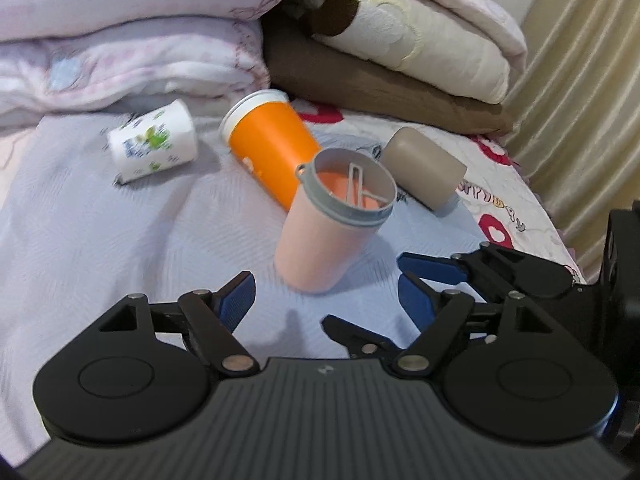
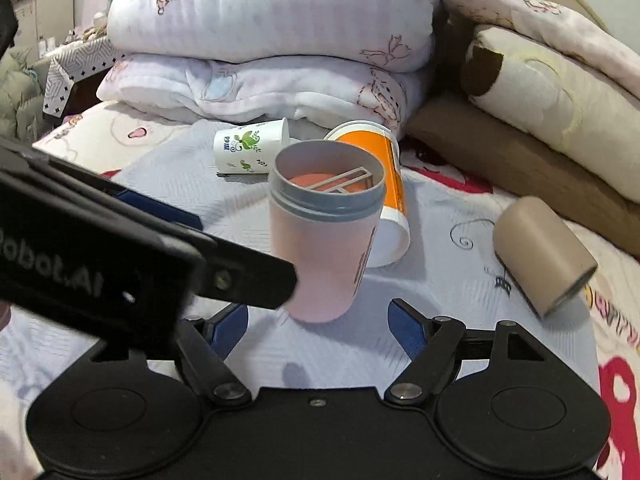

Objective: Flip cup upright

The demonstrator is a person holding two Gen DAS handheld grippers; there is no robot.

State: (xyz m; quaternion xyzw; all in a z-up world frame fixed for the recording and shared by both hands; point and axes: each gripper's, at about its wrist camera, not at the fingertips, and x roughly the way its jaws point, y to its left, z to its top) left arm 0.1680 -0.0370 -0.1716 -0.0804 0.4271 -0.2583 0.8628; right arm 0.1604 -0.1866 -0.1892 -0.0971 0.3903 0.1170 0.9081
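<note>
1. The bed [image 1: 100,240], covered by a pale lavender quilt, carries everything in view; folded blankets [image 2: 272,40] are stacked along its far side, with a brown and cream pile [image 1: 400,60] beside them.

2. The left gripper [image 1: 326,300] is seen spread wide, nothing held between its blue pads [image 1: 238,300]; it hangs just short of the pink cup, apart from it. In the right wrist view its black body crosses the lower left and covers the cup's lower left flank, so contact there cannot be ruled out from that view.

3. The right gripper [image 2: 316,326] is likewise spread wide and empty, its blue pads [image 2: 406,330] low on either side of the cup's base but apart from it.

4. An orange cup [image 1: 272,148] is seen lying on its side just behind the pink cup, close enough that touching cannot be told.

5. The pink cup [image 1: 324,236], grey-collared, with its mouth upward, is found standing on the quilt between and just ahead of both grippers, leaning slightly. An orange interior and a grey strut are visible inside.

6. A taupe cup [image 1: 424,168] lies on its side to the right, and a white printed cup [image 1: 154,146] lies on its side to the left, well apart from each other.

7. The step in hand is judged to be the release: one cup appears already righted and let go. Three cups remain on their sides.

8. The next move is judged to call for clearing the standing cup without nudging it on the soft quilt, then closing on a fallen cup across its wall.
</note>
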